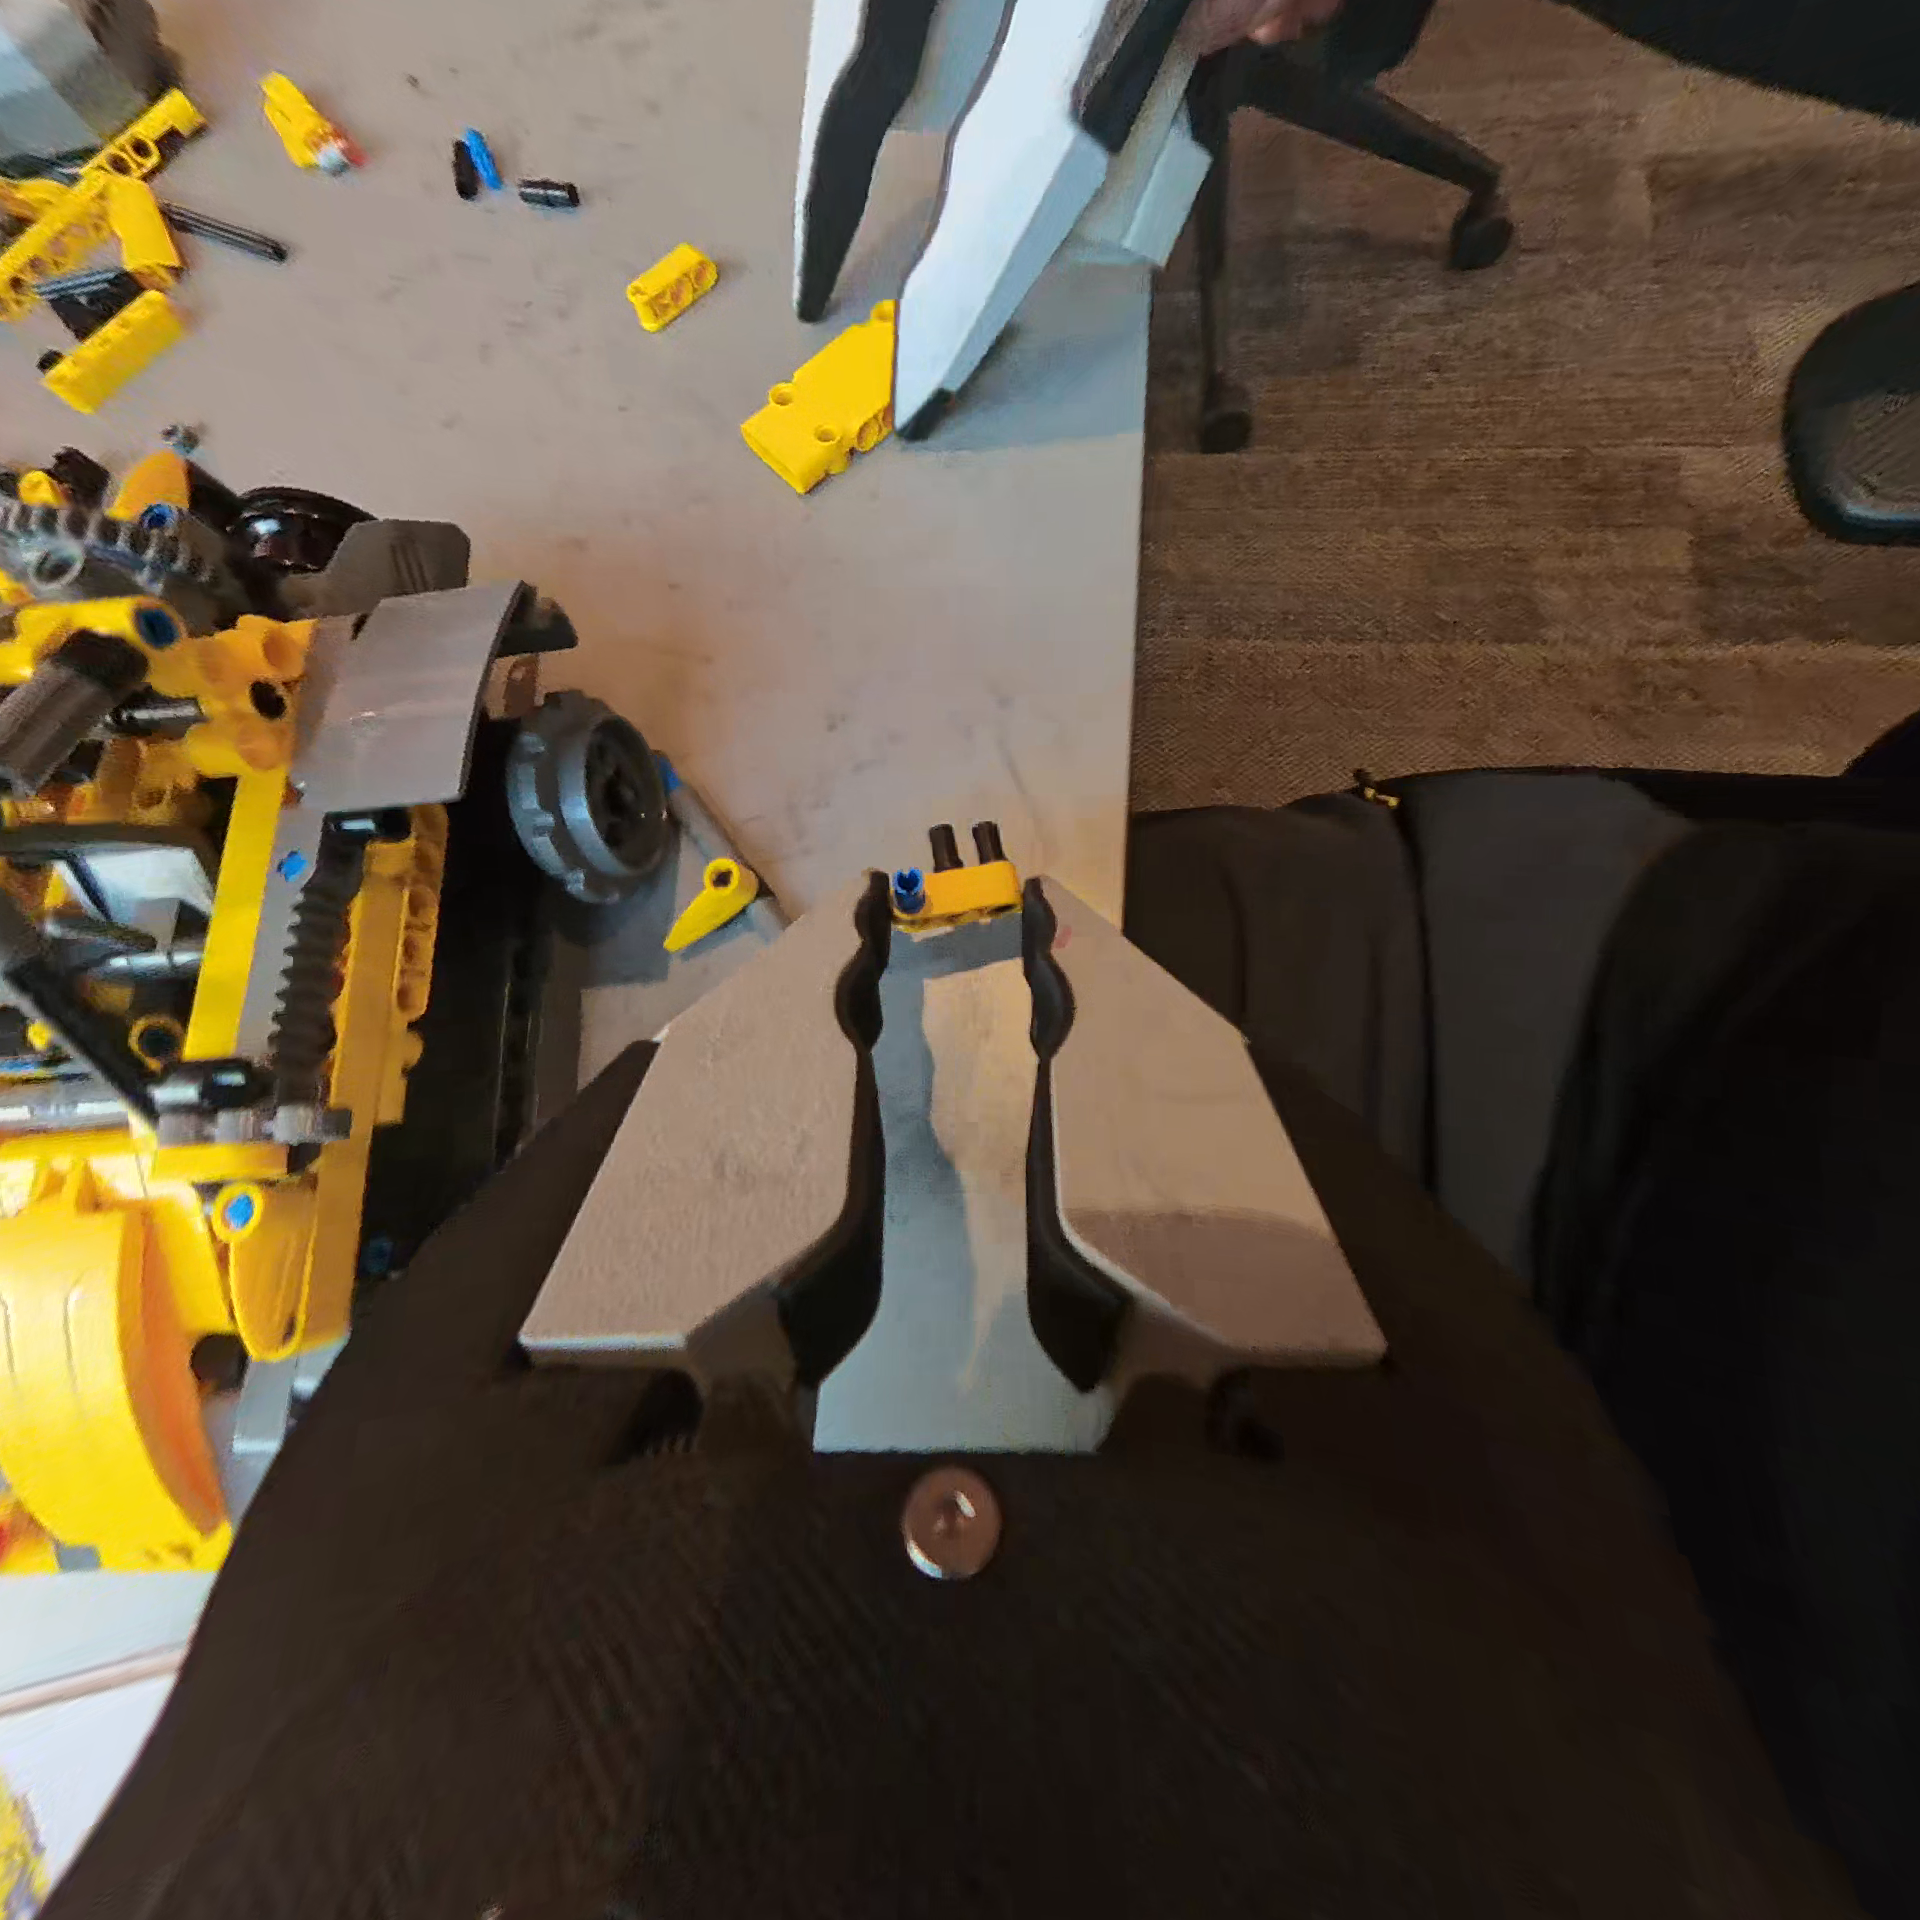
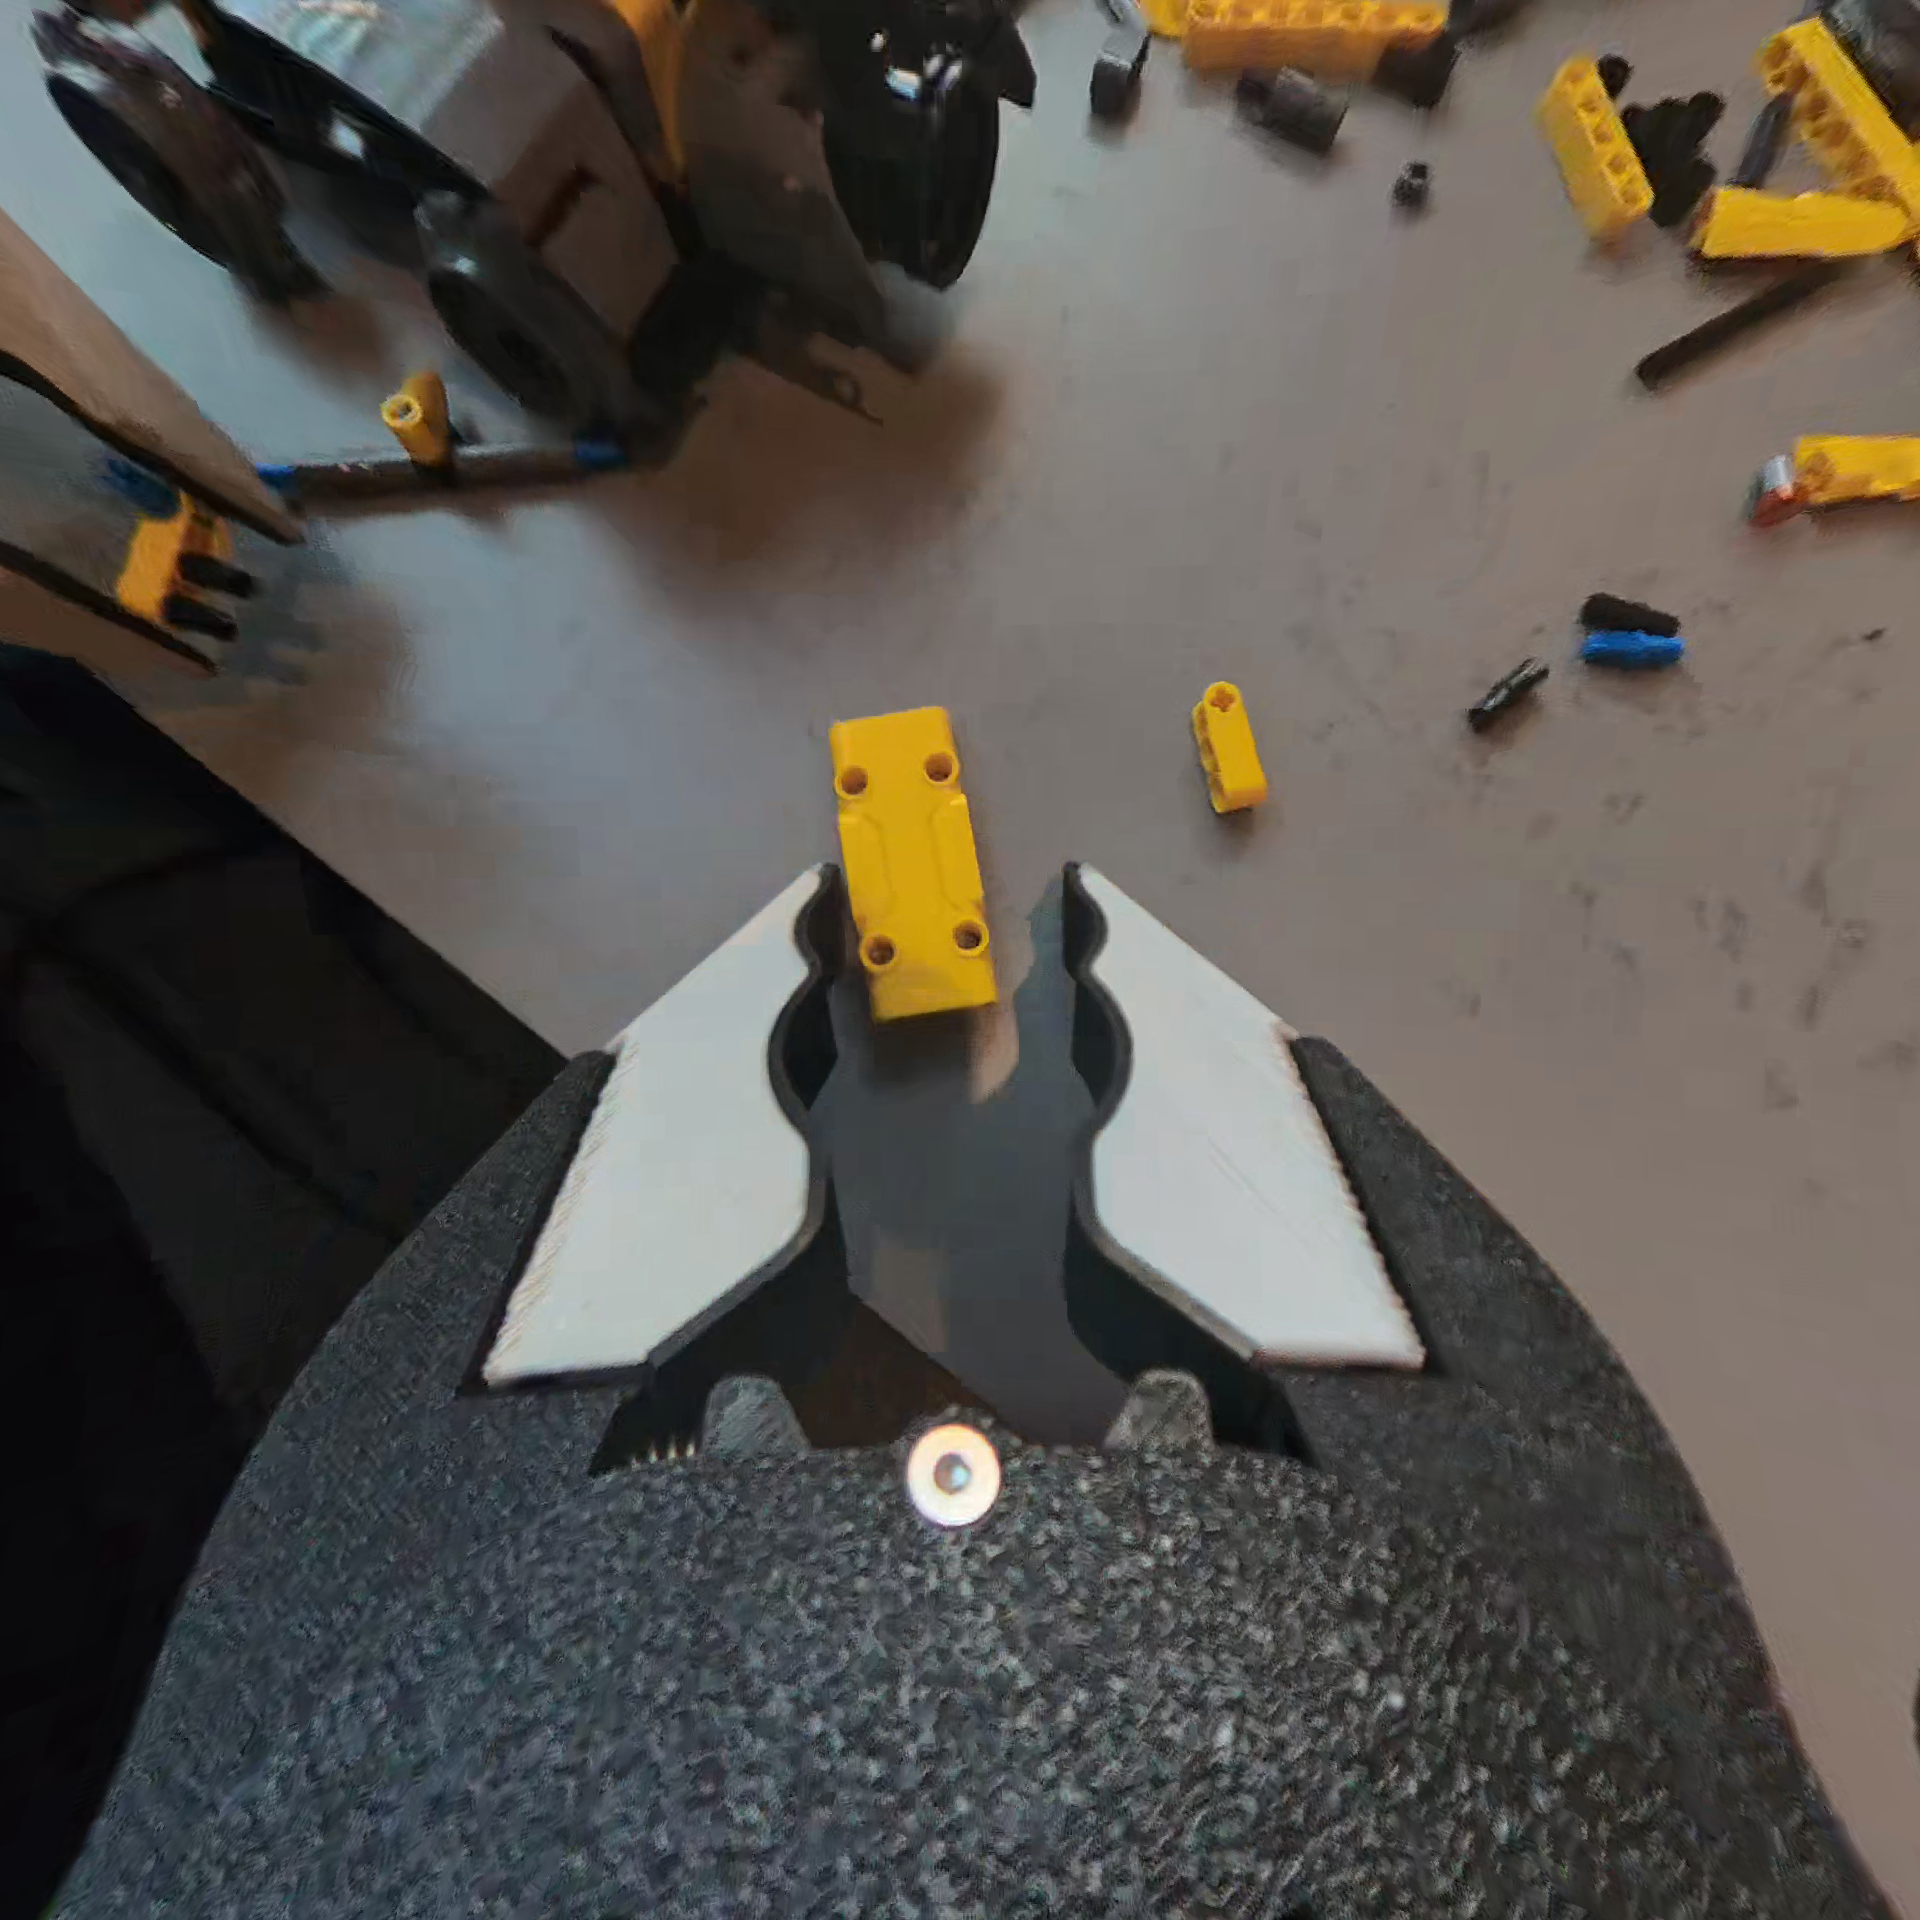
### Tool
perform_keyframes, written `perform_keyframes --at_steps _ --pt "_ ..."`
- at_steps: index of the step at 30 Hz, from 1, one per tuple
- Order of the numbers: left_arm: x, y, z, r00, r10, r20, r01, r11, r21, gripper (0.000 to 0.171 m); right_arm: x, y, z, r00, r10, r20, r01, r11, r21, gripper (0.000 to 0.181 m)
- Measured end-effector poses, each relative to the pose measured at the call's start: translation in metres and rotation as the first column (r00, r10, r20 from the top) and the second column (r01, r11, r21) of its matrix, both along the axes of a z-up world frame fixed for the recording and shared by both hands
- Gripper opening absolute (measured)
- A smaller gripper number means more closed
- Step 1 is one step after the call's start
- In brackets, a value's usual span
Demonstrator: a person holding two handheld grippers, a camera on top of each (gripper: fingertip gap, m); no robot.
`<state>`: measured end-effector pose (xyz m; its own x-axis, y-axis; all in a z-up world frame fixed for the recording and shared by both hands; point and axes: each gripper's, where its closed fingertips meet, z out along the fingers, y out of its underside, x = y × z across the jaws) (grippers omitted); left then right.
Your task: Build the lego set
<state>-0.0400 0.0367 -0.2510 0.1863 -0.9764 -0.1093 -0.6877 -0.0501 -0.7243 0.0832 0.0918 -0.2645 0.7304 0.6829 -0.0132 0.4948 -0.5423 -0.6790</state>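
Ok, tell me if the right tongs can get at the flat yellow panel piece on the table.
Probably yes. The right tongs are open, with the flat yellow panel piece lying between their tips, and nothing stands in the way.

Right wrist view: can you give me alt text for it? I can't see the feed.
The open right gripper hovers over a flat yellow panel lying on the grey table, its near end between the fingertips. A small yellow beam lies to its right, and a blurred dark model fills the top left.

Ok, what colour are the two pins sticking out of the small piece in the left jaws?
Black pins, clearest in the left wrist view.
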Motion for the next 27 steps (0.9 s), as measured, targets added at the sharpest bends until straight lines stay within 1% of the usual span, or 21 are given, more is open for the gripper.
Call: perform_keyframes --at_steps 2,3,5,8,12,15,20,24,27 --pt "0.004 0.005 -0.005 0.999 -0.007 -0.034 0.008 1.0 0.016 0.023 -0.008 0.0 0.004 0.995 0.075 -0.059 -0.077 0.997 -0.022 0.036" --pt "0.005 0.005 -0.007 0.999 -0.013 -0.046 0.013 1.0 0.007 0.023 -0.009 -0.002 0.002 0.992 0.114 -0.052 -0.116 0.992 -0.043 0.025" --pt "0.007 0.003 -0.008 0.998 -0.025 -0.052 0.024 0.999 -0.022 0.022 -0.017 -0.01 0.002 0.969 0.244 -0.036 -0.245 0.969 -0.043 0.025" --pt "0.008 0.002 -0.008 0.998 -0.042 -0.041 0.041 0.999 -0.031 0.022 -0.032 -0.025 0.004 0.9 0.436 0.005 -0.436 0.9 0.019 0.025" --pt "0.01 0.002 -0.008 0.999 -0.049 -0.02 0.048 0.998 -0.041 0.022 -0.054 -0.041 0.005 0.803 0.594 0.048 -0.596 0.802 0.032 0.025" --pt "0.008 0.0 -0.008 0.999 -0.051 -0.002 0.05 0.997 -0.054 0.022 -0.064 -0.044 0.005 0.768 0.636 0.072 -0.64 0.768 0.04 0.025" --pt "0.005 -0.002 -0.008 0.999 -0.054 0.003 0.054 0.997 -0.056 0.022 -0.067 -0.044 0.004 0.757 0.65 0.07 -0.653 0.757 0.03 0.025" --pt "0.005 -0.004 -0.008 0.998 -0.068 0.005 0.068 0.996 -0.059 0.022 -0.064 -0.042 0.004 0.772 0.632 0.076 -0.634 0.774 0.004 0.027" --pt "0.005 -0.004 -0.009 0.997 -0.071 0.006 0.071 0.995 -0.064 0.022 -0.056 -0.041 0.005 0.788 0.603 0.123 -0.607 0.795 -0.008 0.03"
